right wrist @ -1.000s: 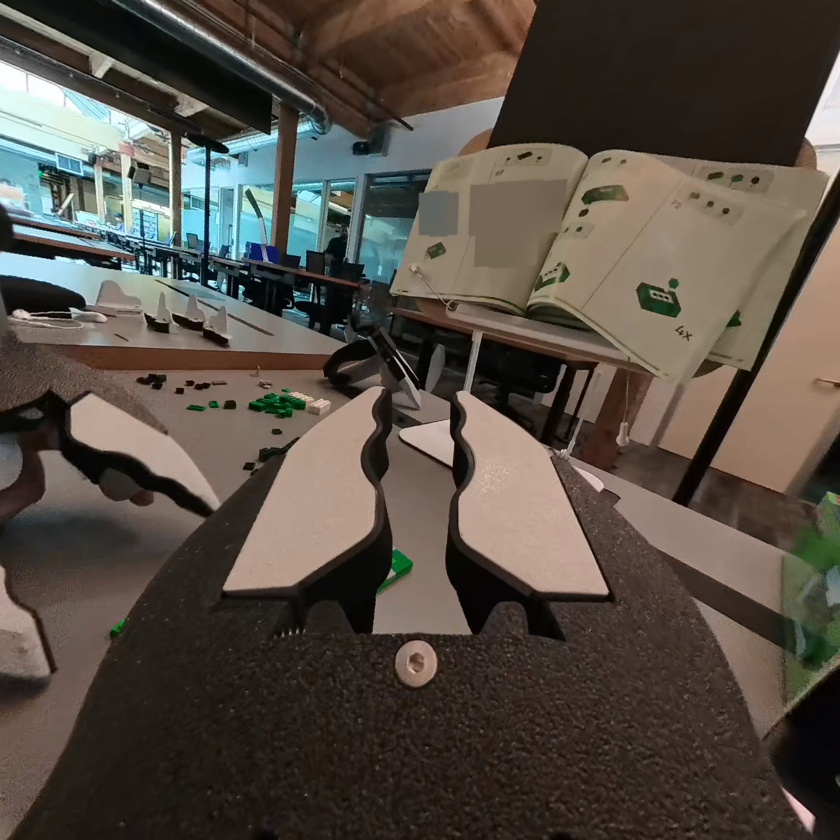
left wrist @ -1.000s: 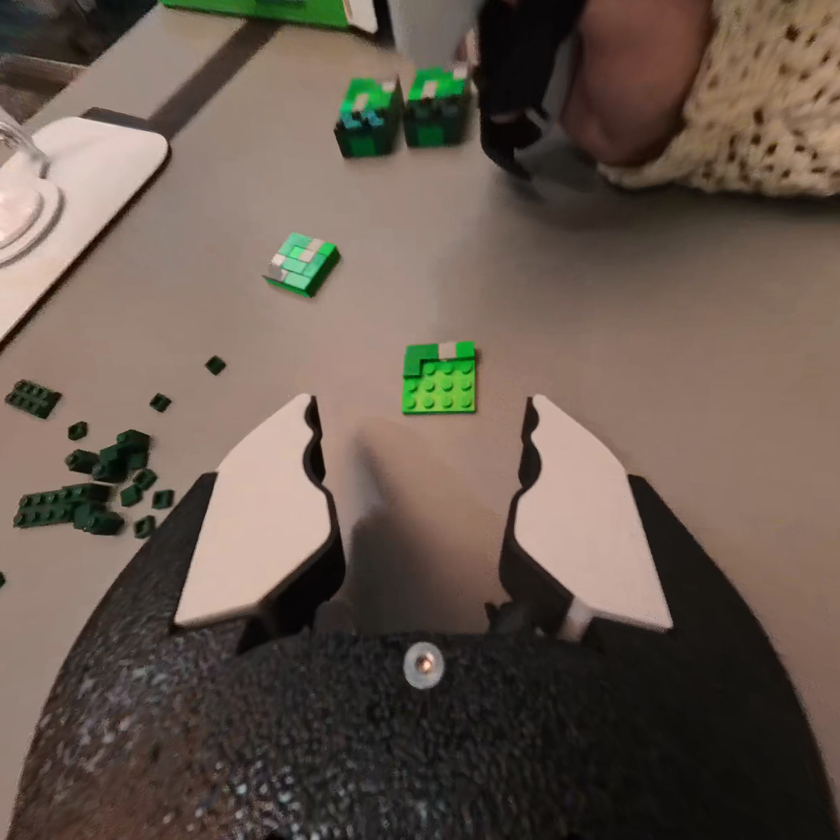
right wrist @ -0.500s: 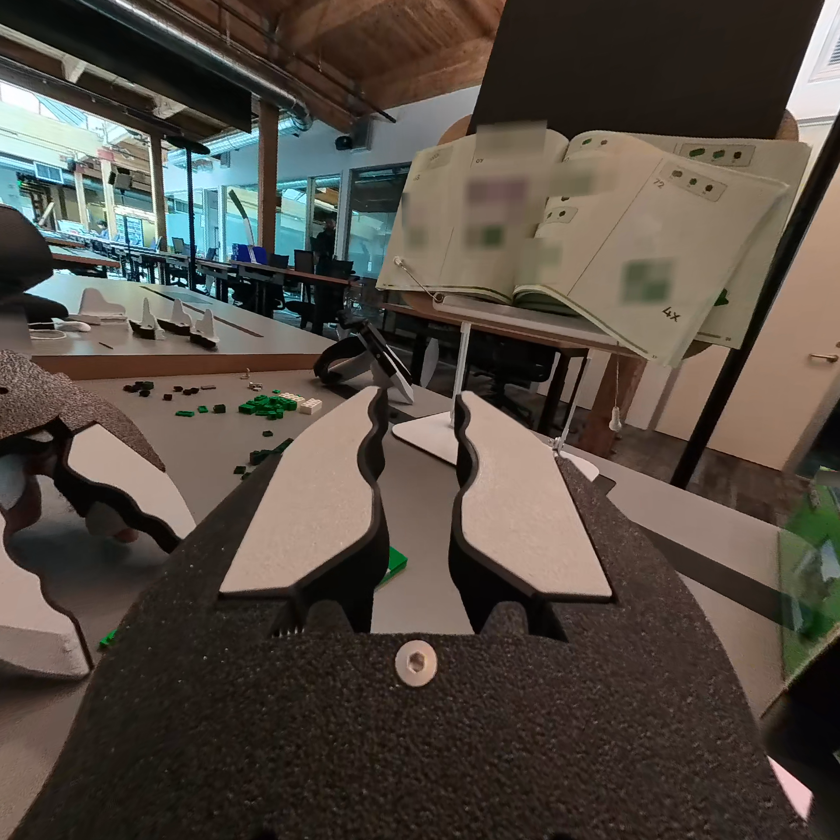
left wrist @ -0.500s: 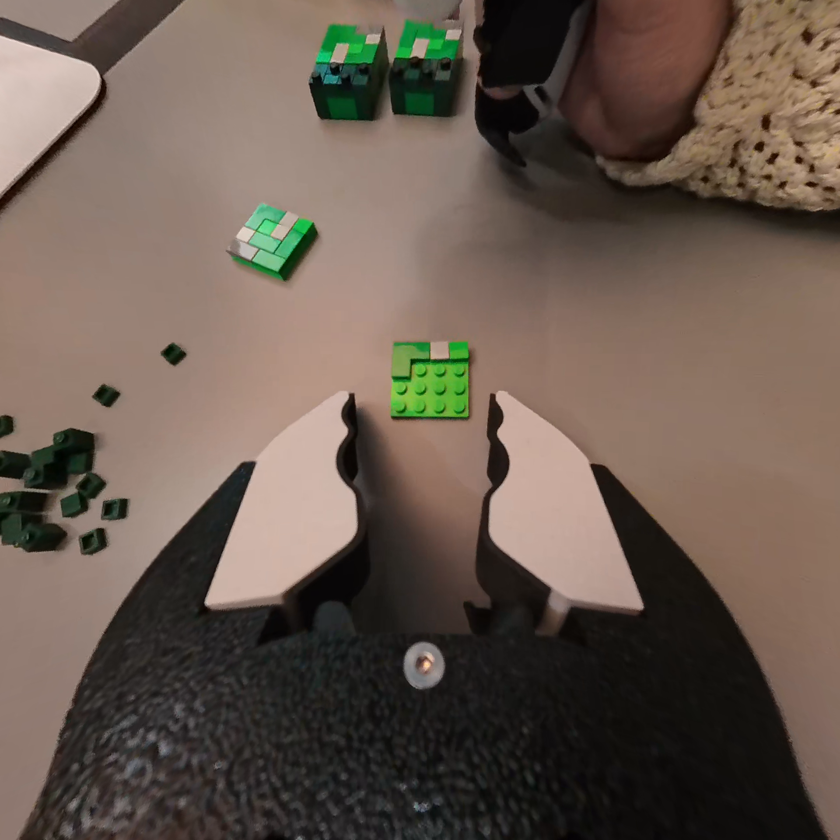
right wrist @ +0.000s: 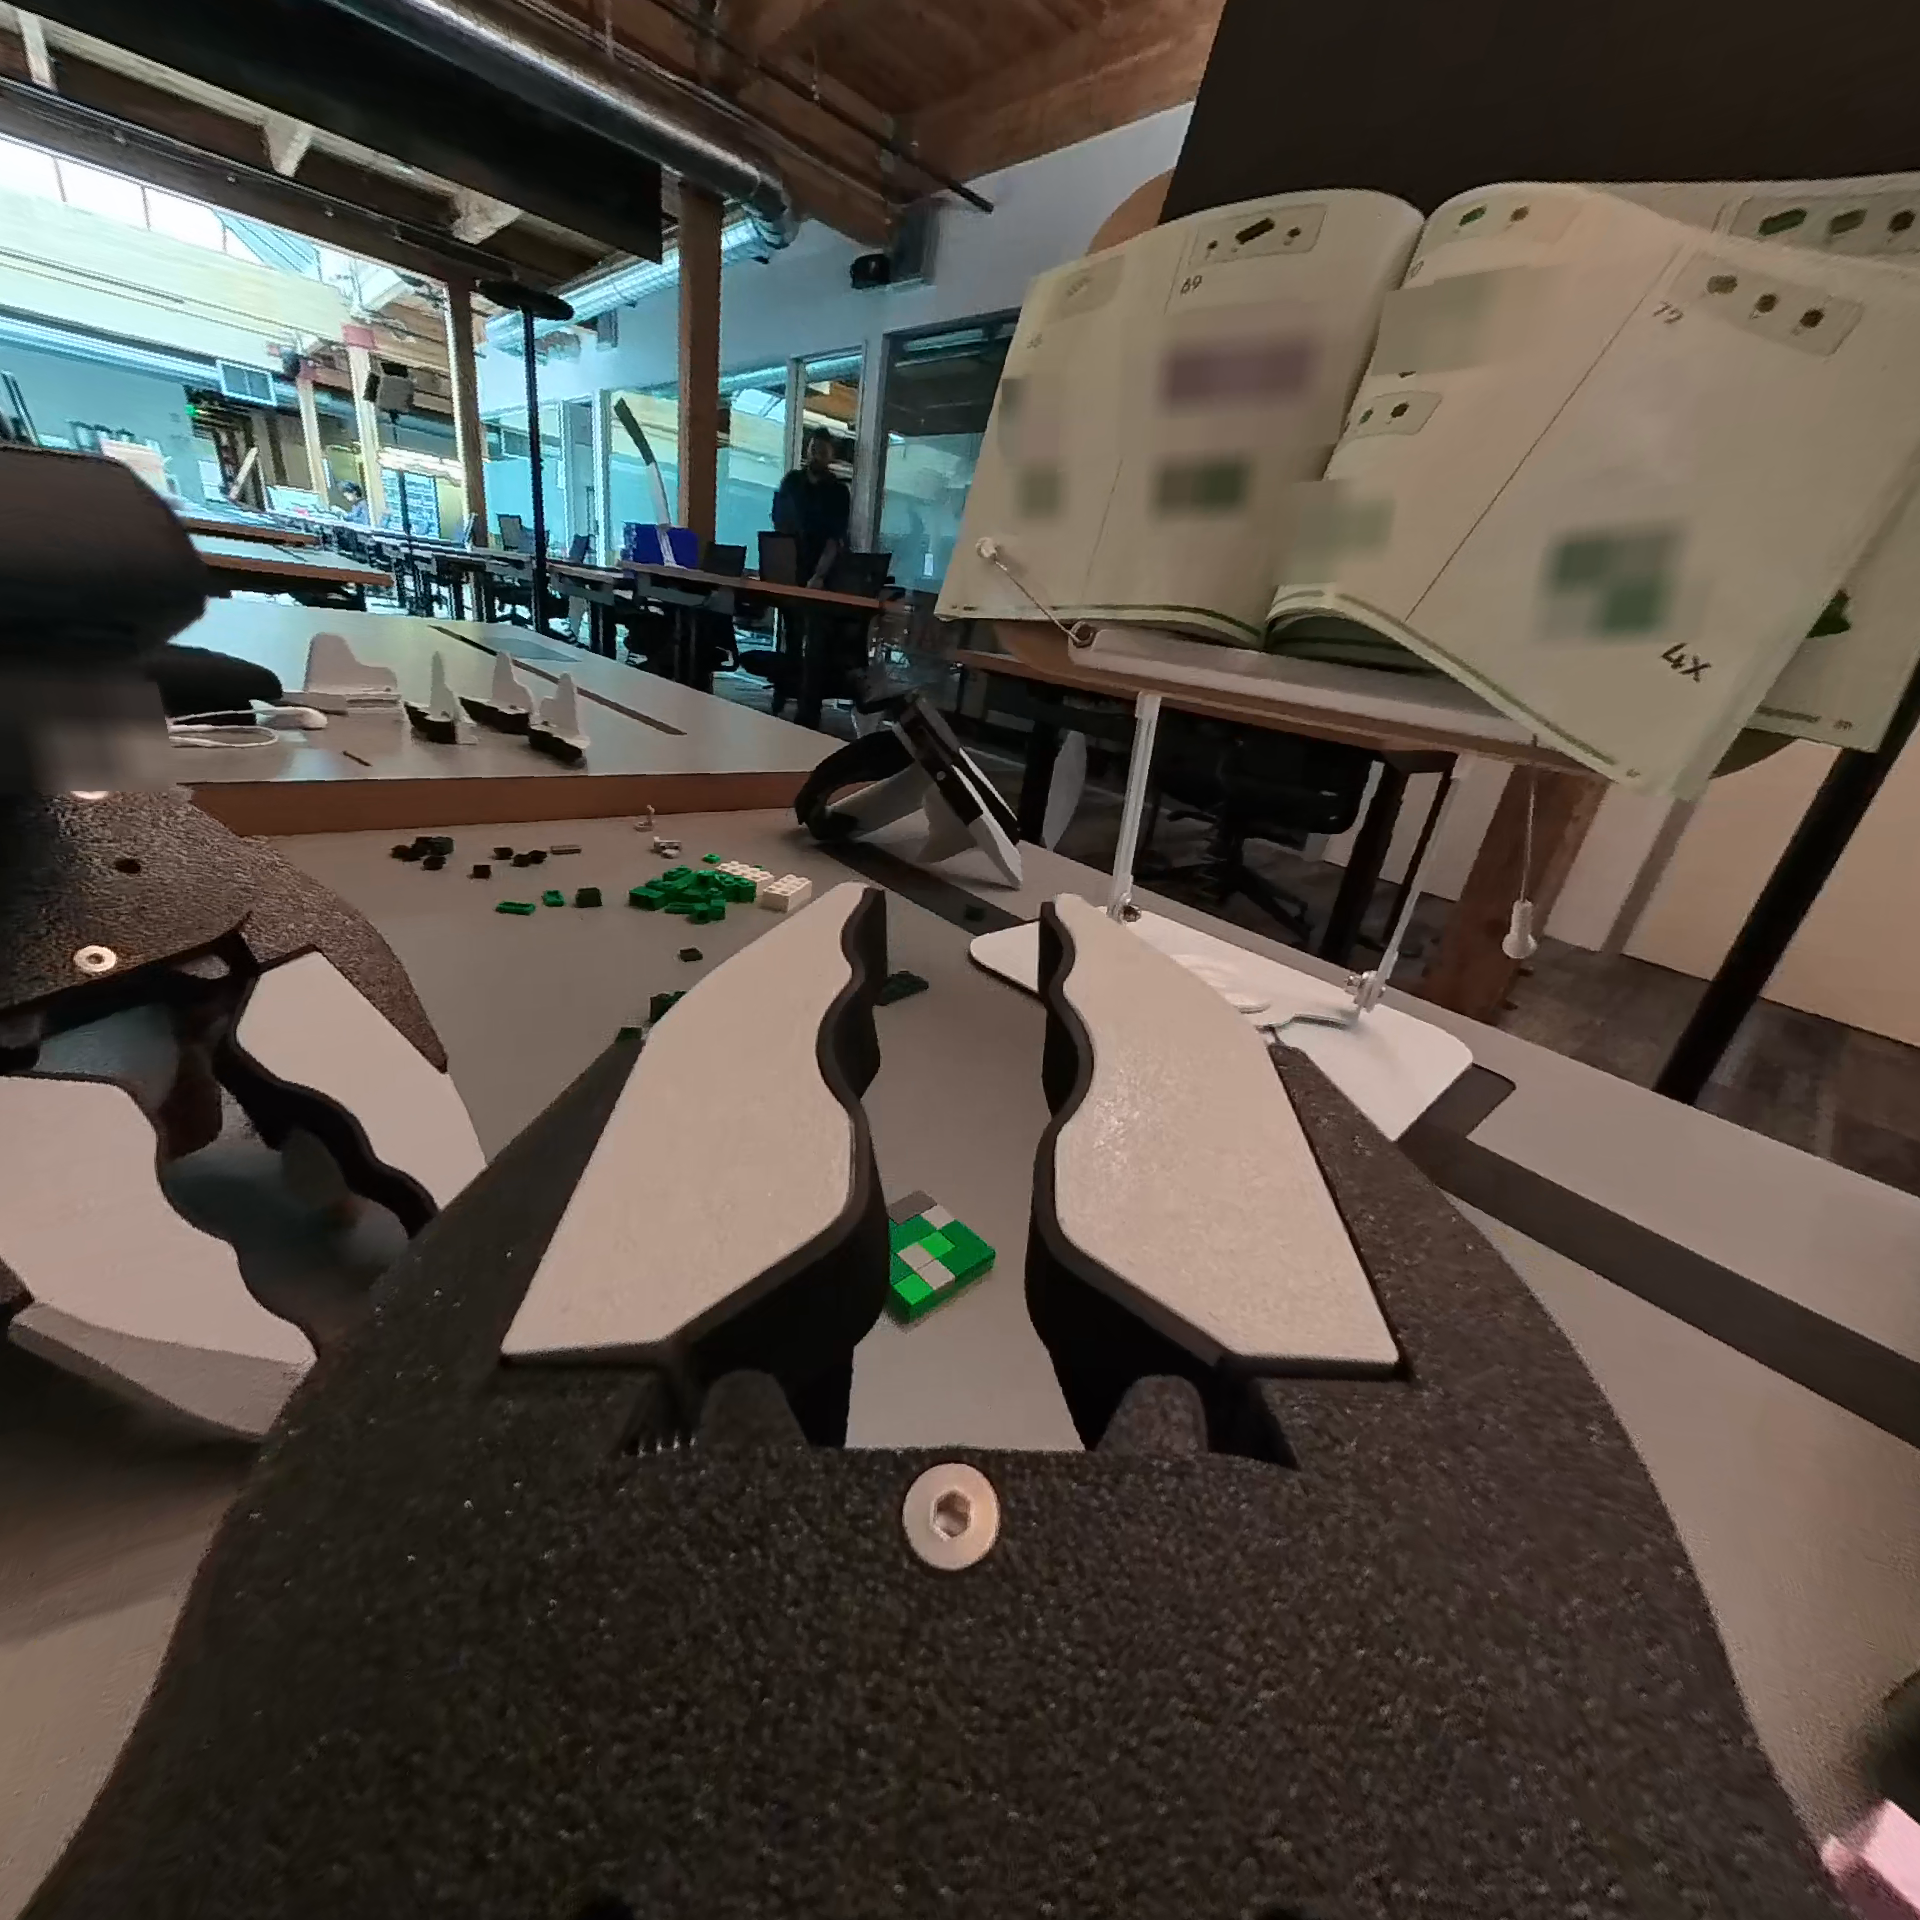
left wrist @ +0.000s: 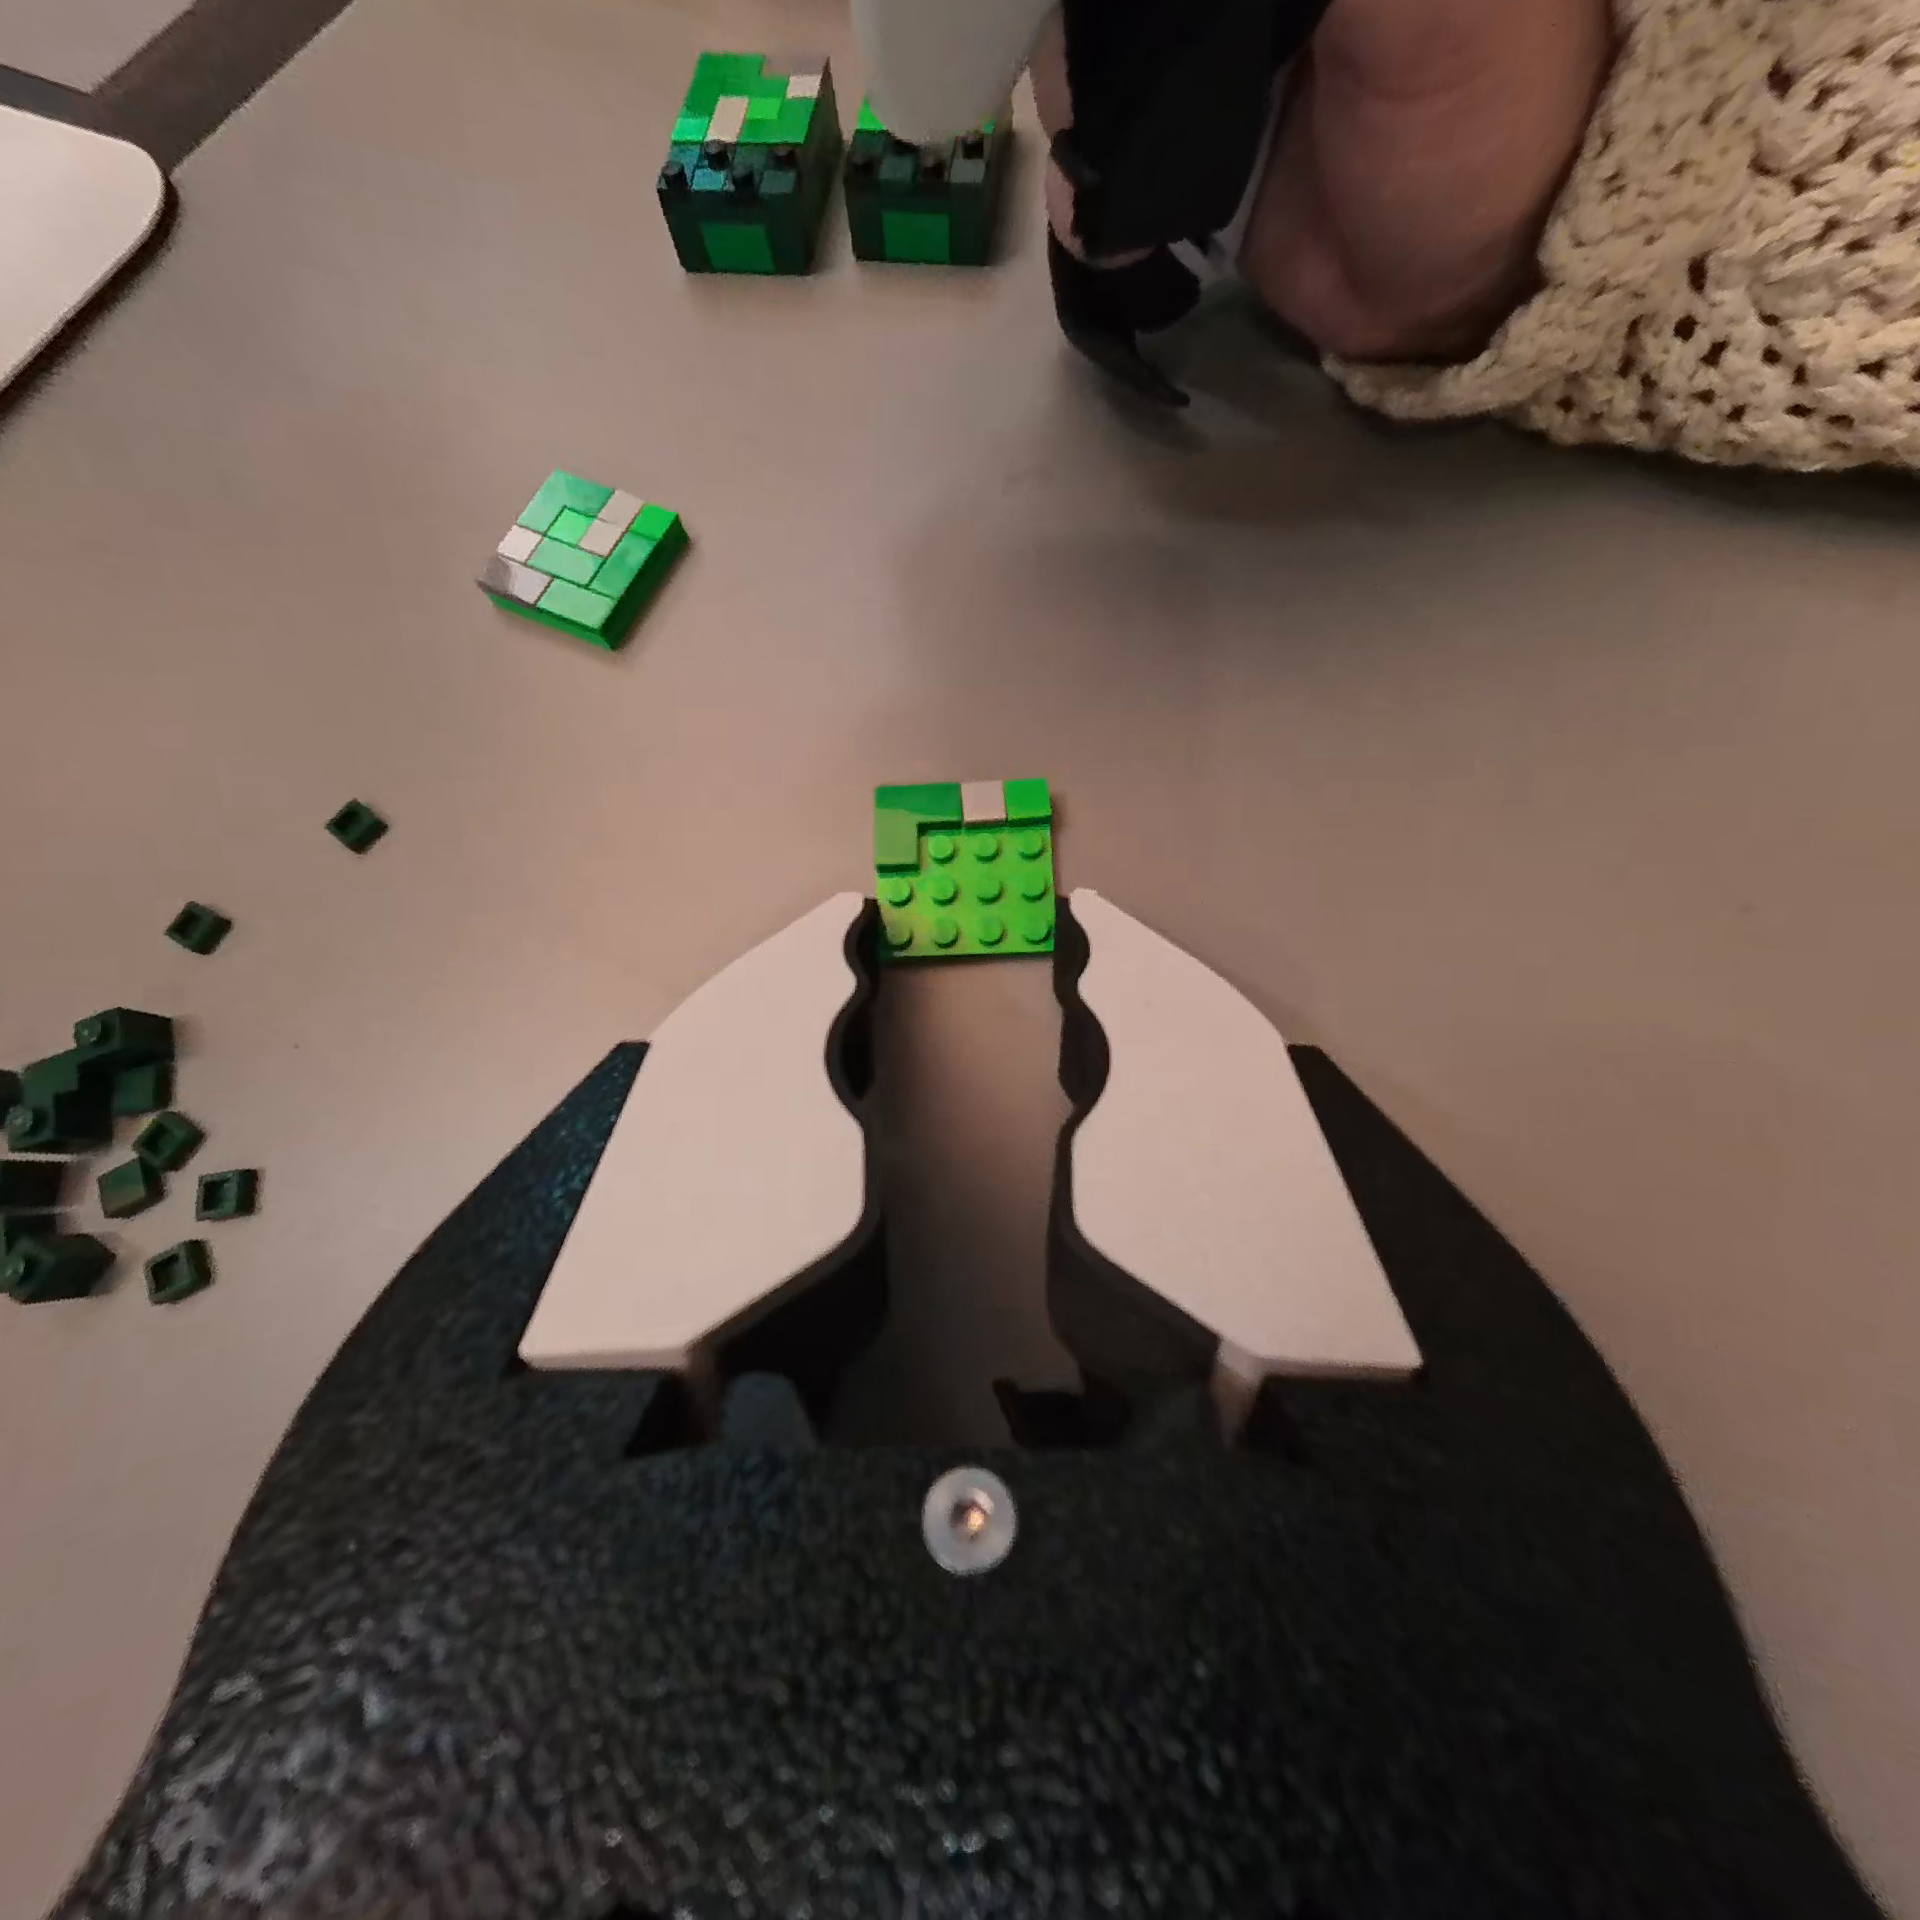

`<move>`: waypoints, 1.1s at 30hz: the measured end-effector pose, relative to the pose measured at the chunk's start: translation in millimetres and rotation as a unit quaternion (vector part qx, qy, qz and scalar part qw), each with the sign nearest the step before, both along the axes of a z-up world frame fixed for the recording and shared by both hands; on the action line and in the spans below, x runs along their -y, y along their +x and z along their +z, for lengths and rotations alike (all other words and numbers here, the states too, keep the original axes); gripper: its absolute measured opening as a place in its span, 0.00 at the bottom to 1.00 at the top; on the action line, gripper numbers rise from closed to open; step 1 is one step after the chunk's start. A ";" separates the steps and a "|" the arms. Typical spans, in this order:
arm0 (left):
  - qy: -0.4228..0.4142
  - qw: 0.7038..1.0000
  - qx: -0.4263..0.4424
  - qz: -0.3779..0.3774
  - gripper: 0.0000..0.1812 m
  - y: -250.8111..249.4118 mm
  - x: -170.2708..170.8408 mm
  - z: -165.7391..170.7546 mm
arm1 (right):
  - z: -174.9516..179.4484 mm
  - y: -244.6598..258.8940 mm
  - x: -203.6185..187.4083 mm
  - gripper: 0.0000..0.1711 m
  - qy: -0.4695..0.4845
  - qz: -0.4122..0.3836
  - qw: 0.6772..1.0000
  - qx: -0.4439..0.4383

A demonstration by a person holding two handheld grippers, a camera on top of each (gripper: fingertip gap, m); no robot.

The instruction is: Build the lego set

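Note:
A bright green studded plate [left wrist: 966, 894] with green and white tiles along its far edge lies flat on the grey table. My left gripper [left wrist: 966, 920] has narrowed to the plate's width, and its fingertips [left wrist: 1091, 920] touch the plate's left and right sides at the near end. My right gripper [right wrist: 961, 914] is held above the table with a narrow gap and nothing in it. A finished green-and-white tiled square [left wrist: 582, 556] lies to the left, and shows between the right fingers [right wrist: 935, 1257]. Two dark green cubes [left wrist: 748, 177] stand at the back.
Loose dark green pieces [left wrist: 94, 1153] lie at the left. A hand in a knitted sleeve [left wrist: 1662, 208] holds the right gripper at the back right. The open instruction book [right wrist: 1455, 468] rests on a white stand [right wrist: 1382, 1039]. More loose bricks [right wrist: 696, 894] and a spare gripper [right wrist: 914, 790] lie farther off. The tips of one gripper are about 15 centimeters away from the tips of the other. From the left gripper's tips to the finished green-and-white tiled square [left wrist: 582, 556] is close to 10 centimeters.
My left gripper has moved forward and narrowed until its tips reach the green plate's sides. The right gripper has tilted slightly, and the tiled square now shows between its fingers.

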State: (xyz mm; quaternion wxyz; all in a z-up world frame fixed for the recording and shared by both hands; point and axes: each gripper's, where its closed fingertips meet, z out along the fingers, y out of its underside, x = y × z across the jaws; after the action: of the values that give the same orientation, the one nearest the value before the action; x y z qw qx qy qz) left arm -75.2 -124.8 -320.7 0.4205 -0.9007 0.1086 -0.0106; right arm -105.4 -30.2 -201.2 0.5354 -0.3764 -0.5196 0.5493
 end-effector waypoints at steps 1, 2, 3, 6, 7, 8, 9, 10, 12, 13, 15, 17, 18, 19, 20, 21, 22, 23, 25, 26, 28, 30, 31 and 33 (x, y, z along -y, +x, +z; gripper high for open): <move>0.002 1.000 -0.006 -0.002 0.17 0.2 0.5 0.3 | 0.1 0.1 0.2 0.16 0.001 0.000 1.000 0.000; 0.005 1.000 -0.013 -0.007 0.17 0.3 1.2 0.8 | 0.1 0.2 0.7 0.16 0.003 0.001 1.000 -0.001; 0.009 1.000 -0.023 -0.008 0.17 -0.8 2.1 1.3 | 0.2 0.3 1.4 0.16 0.005 0.002 1.000 -0.001; 0.038 0.997 -0.066 0.000 0.17 -11.1 3.9 6.9 | -0.4 0.2 4.2 0.16 0.011 0.008 1.000 0.000; 0.055 0.996 -0.077 0.007 0.17 -15.5 4.1 11.2 | -0.9 0.1 5.3 0.16 0.013 0.011 1.000 0.001; 0.072 0.994 -0.082 0.017 0.17 -20.5 4.4 16.0 | -1.2 0.1 7.3 0.16 0.016 0.017 1.000 0.002; 0.089 0.992 -0.080 0.032 0.17 -26.3 4.7 21.4 | -1.7 0.7 11.3 0.16 0.020 0.028 0.999 0.004; 0.110 0.990 -0.071 0.049 0.17 -32.1 4.8 28.0 | -3.0 1.4 17.8 0.16 0.027 0.047 0.998 0.007; 0.154 0.984 -0.040 0.079 0.17 -41.3 5.9 43.0 | -8.5 4.0 38.9 0.16 0.045 0.109 0.993 0.019; 0.175 0.980 -0.022 0.089 0.17 -44.7 6.9 50.4 | -13.7 4.5 48.6 0.16 0.054 0.135 0.989 0.034; 0.210 0.972 -0.002 0.104 0.17 -50.9 9.7 62.6 | -21.6 5.4 63.4 0.17 0.068 0.174 0.981 0.057; 0.226 0.970 -0.006 0.092 0.17 -51.1 12.1 68.3 | -25.7 9.0 76.1 0.17 0.065 0.216 0.972 0.071; 0.231 0.971 -0.011 0.066 0.17 -45.9 12.7 69.4 | -25.6 11.4 80.1 0.16 0.059 0.234 0.968 0.074; 0.234 0.972 -0.016 0.029 0.17 -37.8 13.6 69.8 | -25.0 14.9 84.2 0.16 0.050 0.257 0.962 0.074; 0.232 0.972 -0.027 -0.004 0.17 -30.7 15.2 68.6 | -24.6 17.9 87.1 0.17 0.038 0.280 0.956 0.079; 0.226 0.973 -0.043 -0.023 0.17 -27.3 16.6 66.5 | -25.2 21.6 90.4 0.18 0.025 0.308 0.947 0.090; 0.221 0.973 -0.057 -0.040 0.17 -24.1 18.0 64.7 | -26.9 25.5 93.9 0.21 0.013 0.336 0.935 0.107; 0.219 0.971 -0.071 -0.057 0.17 -20.3 19.4 64.0 | -29.0 28.8 96.9 0.23 0.005 0.357 0.926 0.124; 0.219 0.968 -0.112 -0.053 0.17 -22.5 19.9 64.8 | -38.6 33.8 104.1 0.16 -0.010 0.389 0.903 0.183; 0.218 0.965 -0.136 -0.054 0.17 -23.1 20.2 65.0 | -45.0 32.7 106.5 0.18 -0.026 0.392 0.893 0.220; 0.222 0.956 -0.181 -0.063 0.17 -20.8 20.6 66.2 | -52.0 28.3 109.3 0.23 -0.088 0.395 0.871 0.278; 0.216 0.952 -0.208 -0.071 0.17 -17.8 19.6 63.7 | -54.3 27.5 113.8 0.25 -0.165 0.415 0.835 0.321; 0.210 0.951 -0.215 -0.075 0.17 -16.3 18.9 61.3 | -57.2 25.8 115.5 0.25 -0.194 0.415 0.820 0.342; 0.200 0.951 -0.223 -0.081 0.17 -14.1 17.7 56.4 | -59.1 26.1 119.9 0.23 -0.217 0.424 0.801 0.362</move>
State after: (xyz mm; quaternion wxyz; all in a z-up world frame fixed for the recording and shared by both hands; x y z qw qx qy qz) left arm -89.2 -142.5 -264.3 0.5552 -0.7657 0.2716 0.1782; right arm -79.3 -150.1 -260.3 -0.0741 -0.3962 -0.6505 0.6438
